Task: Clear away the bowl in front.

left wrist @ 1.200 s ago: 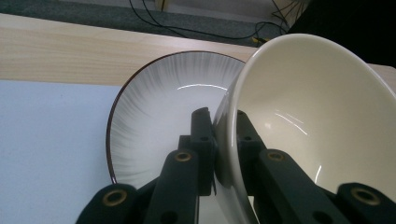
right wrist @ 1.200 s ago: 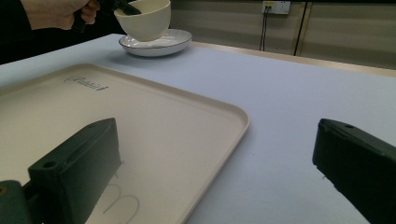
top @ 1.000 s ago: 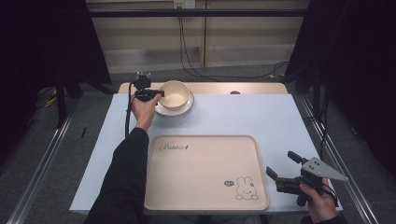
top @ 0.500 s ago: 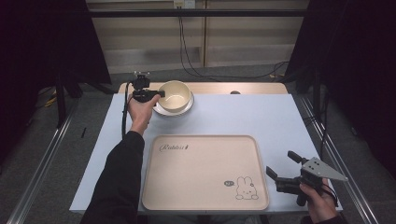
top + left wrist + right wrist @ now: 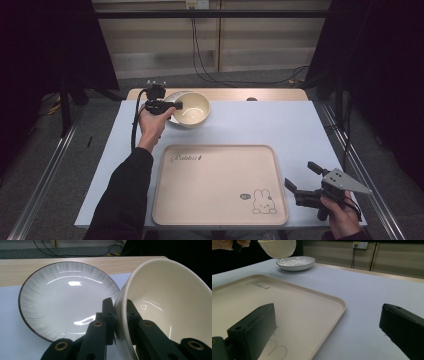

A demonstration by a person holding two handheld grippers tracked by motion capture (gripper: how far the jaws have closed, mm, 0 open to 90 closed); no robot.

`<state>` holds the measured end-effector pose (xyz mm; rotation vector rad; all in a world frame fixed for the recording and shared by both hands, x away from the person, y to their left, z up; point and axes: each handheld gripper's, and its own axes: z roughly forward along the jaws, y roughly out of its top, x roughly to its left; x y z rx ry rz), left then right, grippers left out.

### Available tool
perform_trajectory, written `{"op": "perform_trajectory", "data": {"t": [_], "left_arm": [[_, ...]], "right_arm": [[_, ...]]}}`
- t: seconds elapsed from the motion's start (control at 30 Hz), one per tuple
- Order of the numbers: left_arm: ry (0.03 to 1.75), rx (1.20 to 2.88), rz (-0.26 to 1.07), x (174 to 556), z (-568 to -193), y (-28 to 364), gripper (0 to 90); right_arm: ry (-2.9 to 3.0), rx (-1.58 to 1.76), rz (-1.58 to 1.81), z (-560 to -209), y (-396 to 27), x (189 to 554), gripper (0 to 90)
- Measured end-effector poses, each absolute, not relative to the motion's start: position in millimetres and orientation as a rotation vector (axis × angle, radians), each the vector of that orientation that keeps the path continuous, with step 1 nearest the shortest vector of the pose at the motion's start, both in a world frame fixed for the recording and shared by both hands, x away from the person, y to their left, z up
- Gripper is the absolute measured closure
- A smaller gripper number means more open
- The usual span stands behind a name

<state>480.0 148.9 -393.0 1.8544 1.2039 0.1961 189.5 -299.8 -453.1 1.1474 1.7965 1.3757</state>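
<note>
My left gripper (image 5: 177,105) is shut on the left rim of a cream bowl (image 5: 193,109) and holds it tilted, clear of the table at the far left. In the left gripper view the jaws pinch the bowl's (image 5: 170,297) wall, one inside and one outside. Just behind it on the table lies a white plate (image 5: 65,300) with a dark rim, and part of that plate (image 5: 169,96) shows past the bowl. My right gripper (image 5: 299,174) is open and holds nothing, at the near right beside a beige tray (image 5: 215,190).
The tray (image 5: 294,302) has a rabbit print and lies near the table's front edge with nothing on it. The bowl (image 5: 278,248) hangs above the plate (image 5: 295,263) in the right gripper view. A pale blue table top (image 5: 280,125) stretches right of the bowl. Cables trail on the floor behind.
The left gripper has lifted the bowl off the plate and drawn it slightly right and toward the person, tilting it. The right gripper has stayed where it was.
</note>
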Motion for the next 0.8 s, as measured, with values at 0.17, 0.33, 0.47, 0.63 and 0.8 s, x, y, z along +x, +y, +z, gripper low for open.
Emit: {"op": "perform_trajectory", "data": {"t": [0.17,0.33,0.47,0.63,0.8], "left_arm": [[1.177,1.867,0.163,473,-394,142,82.5],[1.154,1.896,0.14,468,-394,134,82.4],[1.125,1.899,0.123,464,-393,125,82.4],[1.125,1.915,0.101,461,-394,117,82.4],[1.115,1.928,0.088,457,-395,109,82.3]], "right_arm": [[1.791,1.152,1.381,-453,-300,190,0.5],[1.798,1.148,1.382,-453,-300,190,0.7],[1.797,1.145,1.384,-453,-299,190,0.7],[1.797,1.141,1.385,-453,-299,190,0.9],[1.797,1.134,1.385,-453,-299,190,0.9]]}}
